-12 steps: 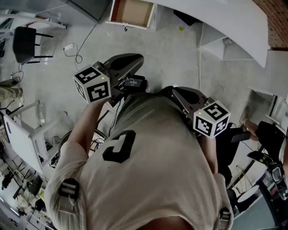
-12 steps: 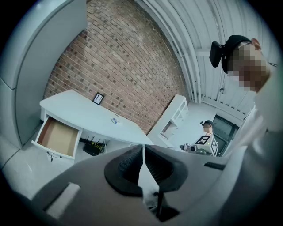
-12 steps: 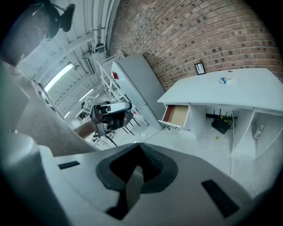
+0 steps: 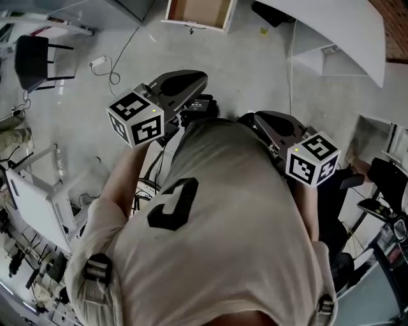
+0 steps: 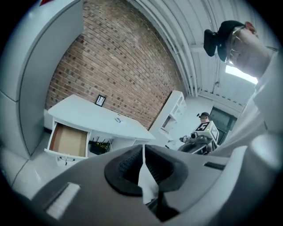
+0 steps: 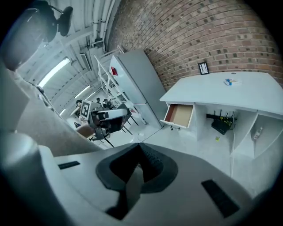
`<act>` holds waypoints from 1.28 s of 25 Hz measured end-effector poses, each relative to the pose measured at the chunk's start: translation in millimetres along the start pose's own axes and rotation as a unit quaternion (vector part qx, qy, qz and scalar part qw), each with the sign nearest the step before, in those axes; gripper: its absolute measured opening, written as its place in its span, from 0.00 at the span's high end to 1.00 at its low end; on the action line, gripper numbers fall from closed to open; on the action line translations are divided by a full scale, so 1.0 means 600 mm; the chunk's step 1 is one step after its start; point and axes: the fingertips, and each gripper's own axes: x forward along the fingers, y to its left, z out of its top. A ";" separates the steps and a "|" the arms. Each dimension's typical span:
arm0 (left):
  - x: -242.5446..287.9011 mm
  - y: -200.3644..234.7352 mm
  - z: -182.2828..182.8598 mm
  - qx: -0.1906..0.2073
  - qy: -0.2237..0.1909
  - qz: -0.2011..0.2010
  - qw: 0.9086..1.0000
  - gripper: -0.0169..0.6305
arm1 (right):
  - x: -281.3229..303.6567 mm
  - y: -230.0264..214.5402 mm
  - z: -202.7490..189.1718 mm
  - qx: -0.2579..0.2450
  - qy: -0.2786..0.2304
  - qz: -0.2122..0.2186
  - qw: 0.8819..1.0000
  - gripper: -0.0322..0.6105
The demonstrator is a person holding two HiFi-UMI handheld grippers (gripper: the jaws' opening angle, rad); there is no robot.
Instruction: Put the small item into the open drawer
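The open drawer [image 5: 68, 140] hangs out of a white desk [image 5: 88, 115], and its wooden bottom looks bare. It also shows as the drawer [image 6: 179, 114] and, at the frame's top edge, the drawer [image 4: 197, 13]. A small blue-and-white item [image 6: 229, 81] lies on the desk top, far from both grippers; from the left it is a pale speck, the item [image 5: 117, 119]. My left gripper [image 5: 142, 154] is shut with nothing between its pads. My right gripper [image 6: 139, 155] is shut and empty too. Both are held in front of the person's chest, left gripper [image 4: 191, 83] and right gripper [image 4: 264, 124].
A grey fridge [image 6: 137, 84] stands left of the desk against the brick wall. A small picture frame [image 6: 203, 68] leans on the desk's back edge. Black gear [image 6: 221, 123] sits under the desk. A cable [image 4: 115, 70] trails over the concrete floor. White shelving [image 5: 170, 117] stands right of the desk.
The drawer and desk have slid up towards the top edge of the head view. Both grippers sit a little further right and stay shut.
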 end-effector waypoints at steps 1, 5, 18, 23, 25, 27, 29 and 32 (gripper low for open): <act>-0.004 0.003 0.001 0.008 0.003 0.001 1.000 0.95 | 0.004 0.003 0.003 -0.001 0.000 -0.002 1.000 0.94; -0.011 0.008 0.000 0.017 0.004 0.006 1.000 0.95 | 0.015 0.007 0.009 -0.001 -0.002 -0.008 1.000 0.94; 0.041 -0.019 -0.009 0.025 0.032 -0.020 0.999 0.95 | -0.013 -0.023 -0.001 0.015 -0.017 -0.034 0.999 0.94; 0.075 -0.042 -0.006 0.035 0.041 -0.031 0.998 0.95 | -0.036 -0.042 -0.007 0.024 -0.023 -0.042 0.999 0.94; 0.088 -0.053 -0.005 0.038 0.044 -0.036 0.998 0.95 | -0.045 -0.050 -0.010 0.026 -0.025 -0.045 0.998 0.94; 0.101 -0.064 -0.006 0.041 0.046 -0.040 0.997 0.95 | -0.053 -0.058 -0.012 0.026 -0.027 -0.047 0.998 0.94; 0.115 -0.075 -0.006 0.045 0.047 -0.042 0.997 0.95 | -0.062 -0.068 -0.013 0.025 -0.030 -0.047 0.998 0.94; 0.136 -0.091 -0.005 0.050 0.049 -0.041 0.997 0.95 | -0.077 -0.082 -0.017 0.024 -0.032 -0.046 0.998 0.94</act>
